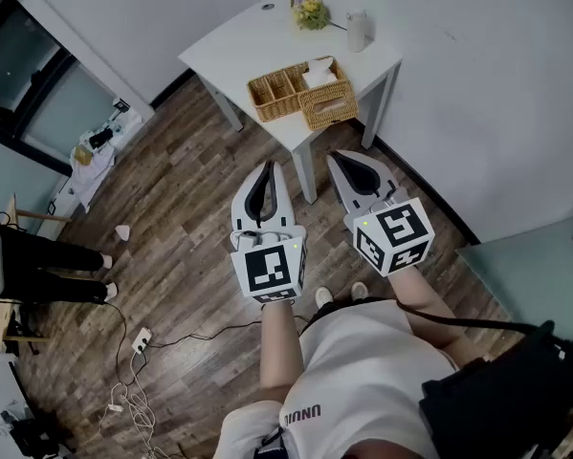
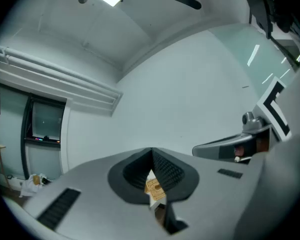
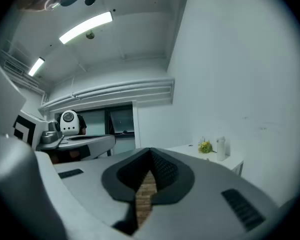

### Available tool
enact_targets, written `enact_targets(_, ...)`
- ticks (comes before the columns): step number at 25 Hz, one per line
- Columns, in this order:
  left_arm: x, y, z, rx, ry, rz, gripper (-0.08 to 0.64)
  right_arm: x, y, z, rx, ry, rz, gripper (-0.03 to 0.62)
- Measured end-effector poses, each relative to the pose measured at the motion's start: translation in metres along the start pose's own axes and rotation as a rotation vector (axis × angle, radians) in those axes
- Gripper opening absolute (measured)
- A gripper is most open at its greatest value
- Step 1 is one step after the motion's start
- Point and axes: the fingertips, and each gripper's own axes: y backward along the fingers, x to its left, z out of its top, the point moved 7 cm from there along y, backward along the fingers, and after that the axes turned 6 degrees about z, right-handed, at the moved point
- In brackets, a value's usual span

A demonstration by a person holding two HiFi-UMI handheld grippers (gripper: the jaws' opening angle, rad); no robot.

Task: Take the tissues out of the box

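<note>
Spreading across most of the head view is a brown plank floor (image 1: pixel 186 256), bounded at the upper right by a pale wall (image 1: pixel 477 84). A white table (image 1: pixel 253 41) stands against that wall, well ahead of both claws. At the left edge a person's dark-clad legs (image 1: pixel 47 256) stretch over the floor, and a white power strip (image 1: pixel 141 338) with loose cables lies nearer the bottom.

The left claw (image 1: pixel 269 168) (image 2: pixel 152 152) and the right claw (image 1: pixel 336 159) (image 3: pixel 150 152) are held side by side over the floor in front of the table, tips aimed toward it, each with its marker cube close to the holder's forearm. Each claw's own view shows the dark pads pressed together at the tips with nothing gripped between them; only a sliver of what lies beyond shows through the slit below.

On the table's near half sits a wicker basket (image 1: pixel 278 92) with compartments. Touching its right front corner is a wicker box (image 1: pixel 330 113). White tissues (image 1: pixel 318 74) lie just behind that box, though whether they rest in the basket or rise from the box is unclear. Toward the far edge stand a white bottle (image 1: pixel 357 31) (image 3: pixel 221 147) and a small bunch of yellow flowers (image 1: pixel 311 13) (image 3: pixel 205 146).
</note>
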Motion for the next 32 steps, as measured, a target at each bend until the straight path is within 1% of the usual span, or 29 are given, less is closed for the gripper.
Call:
enact_targets(13,0.015,-0.001,-0.005,0.004,0.02,-0.029,0.012,0.01,-0.012,-0.005,0.003,-0.011,-0.019,0.021)
enact_targets(18,0.023,-0.009,0.002,-0.015,0.046,-0.091,0.012,0.013,-0.015,-0.004,0.009,-0.014,-0.024,0.021)
enact_targets(22,0.036,-0.02,0.006,-0.031,0.026,-0.111,0.012,0.013,-0.022,-0.011,0.018,-0.02,-0.046,0.021)
enact_targets(26,0.048,-0.034,0.008,-0.043,0.003,-0.164,0.012,0.017,-0.031,-0.015,0.016,-0.005,-0.064,0.021)
enact_targets(29,0.055,-0.044,0.004,-0.029,0.023,-0.185,0.011,0.014,-0.036,-0.018,0.029,-0.001,-0.078,0.021)
enact_targets(32,0.064,-0.054,0.002,-0.029,0.037,-0.196,0.011,0.01,-0.042,-0.015,0.008,-0.011,-0.081,0.021)
